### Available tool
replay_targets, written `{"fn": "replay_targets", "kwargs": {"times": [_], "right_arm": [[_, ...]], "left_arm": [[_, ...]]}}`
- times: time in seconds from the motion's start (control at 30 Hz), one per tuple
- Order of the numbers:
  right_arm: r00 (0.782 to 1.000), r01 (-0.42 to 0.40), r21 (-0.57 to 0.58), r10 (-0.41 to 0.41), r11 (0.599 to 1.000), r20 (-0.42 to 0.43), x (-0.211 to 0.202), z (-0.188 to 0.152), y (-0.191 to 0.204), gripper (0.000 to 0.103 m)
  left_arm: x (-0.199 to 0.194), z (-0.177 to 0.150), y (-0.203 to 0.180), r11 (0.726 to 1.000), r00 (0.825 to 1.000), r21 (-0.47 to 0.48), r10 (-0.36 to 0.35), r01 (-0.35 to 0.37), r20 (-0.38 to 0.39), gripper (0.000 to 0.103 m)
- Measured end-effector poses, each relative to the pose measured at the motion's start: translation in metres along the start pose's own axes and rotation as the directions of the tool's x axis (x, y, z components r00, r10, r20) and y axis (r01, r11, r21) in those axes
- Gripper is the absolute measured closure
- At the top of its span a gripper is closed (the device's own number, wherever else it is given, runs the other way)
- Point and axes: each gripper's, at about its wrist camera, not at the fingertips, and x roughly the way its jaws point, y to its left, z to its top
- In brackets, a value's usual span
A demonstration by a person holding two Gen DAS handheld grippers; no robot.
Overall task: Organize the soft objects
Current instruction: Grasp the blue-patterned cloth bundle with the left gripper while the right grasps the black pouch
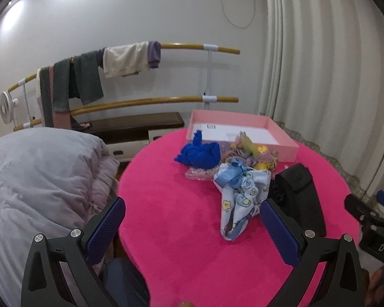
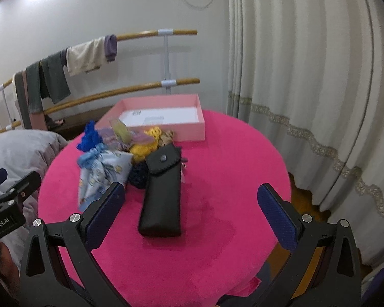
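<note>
Two grippers hang over the near edge of the round pink table [image 2: 217, 255], both with jaws spread wide and nothing between them. The right gripper [image 2: 190, 216] points straight along the black pouch [image 2: 162, 194], which lies lengthwise just ahead of its fingers, flap end away. The left gripper [image 1: 192, 226] sits lower left of the pile, its right finger close beside the pale blue printed cloth bag [image 1: 239, 199] and not touching it as far as I can tell.

Nothing has been picked up yet, so the step in hand looks like a first reach. The pouch is the sensible pick for the right side: come down across its narrow width near the middle, so it hangs level and does not fold. The bag is floppy; the left fingers would do better to pinch it at the gathered, ribbon-tied neck than at the loose body.

Behind these lies the rest of the heap, all touching: a dark knitted piece [image 2: 138, 176], yellow crochet [image 2: 143, 148], a royal blue knit [image 1: 199, 153], and lilac and green scraps on top. Beyond the heap, at the far side of the table, the shallow pink box [image 2: 189, 130] holds only white papers, and is probably the destination.

Both tools are held low, angled slightly downward, side by side.
</note>
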Motion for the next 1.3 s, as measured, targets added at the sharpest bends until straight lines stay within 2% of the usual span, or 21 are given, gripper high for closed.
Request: {"fn": "replay_targets", "kwargs": {"times": [0.27,0.47,0.7,0.83,0.9,0.97,1.1,1.17,1.23,1.3], "right_arm": [[0.994,-0.041,-0.001,0.040,0.999,-0.099,0.047,-0.007,0.001,0.000],[0.987,-0.052,0.003,0.052,0.999,-0.154,0.072,-0.014,0.003,0.000],[0.977,-0.061,0.041,0.068,0.997,-0.201,0.086,-0.014,-0.009,0.000],[0.972,-0.062,0.031,0.068,0.998,-0.224,0.092,-0.010,-0.008,0.000],[0.969,-0.069,0.033,0.075,0.997,-0.236,0.094,-0.009,-0.006,0.000],[0.964,-0.075,0.026,0.079,0.997,-0.256,0.099,-0.007,-0.002,0.000],[0.953,-0.084,0.024,0.087,0.996,-0.289,0.105,-0.002,0.005,0.000],[0.950,-0.094,0.019,0.096,0.995,-0.297,0.103,0.001,0.009,0.000],[0.950,-0.096,-0.005,0.090,0.995,-0.300,0.101,0.004,0.013,0.000],[0.943,-0.097,-0.012,0.089,0.995,-0.320,0.104,0.005,0.017,0.000]], "left_arm": [[0.062,0.006,-0.014,0.998,0.996,0.017,-0.055,0.057,-0.074,0.000],[0.100,0.005,-0.022,0.997,0.991,0.034,-0.063,0.068,-0.115,0.000],[0.143,0.011,-0.034,0.996,0.986,0.060,-0.060,0.070,-0.154,0.000],[0.170,0.014,-0.037,0.995,0.977,0.050,-0.073,0.084,-0.200,0.000],[0.181,0.019,-0.035,0.994,0.972,0.031,-0.095,0.104,-0.216,0.008],[0.188,0.021,-0.031,0.991,0.963,0.018,-0.121,0.129,-0.242,0.021],[0.202,0.023,-0.022,0.979,0.935,-0.034,-0.203,0.202,-0.292,0.036],[0.203,0.023,-0.021,0.972,0.926,-0.036,-0.233,0.233,-0.297,0.050],[0.203,0.025,-0.021,0.966,0.918,-0.035,-0.254,0.256,-0.304,0.058],[0.203,0.024,-0.023,0.967,0.920,-0.016,-0.247,0.254,-0.306,0.059]]}}
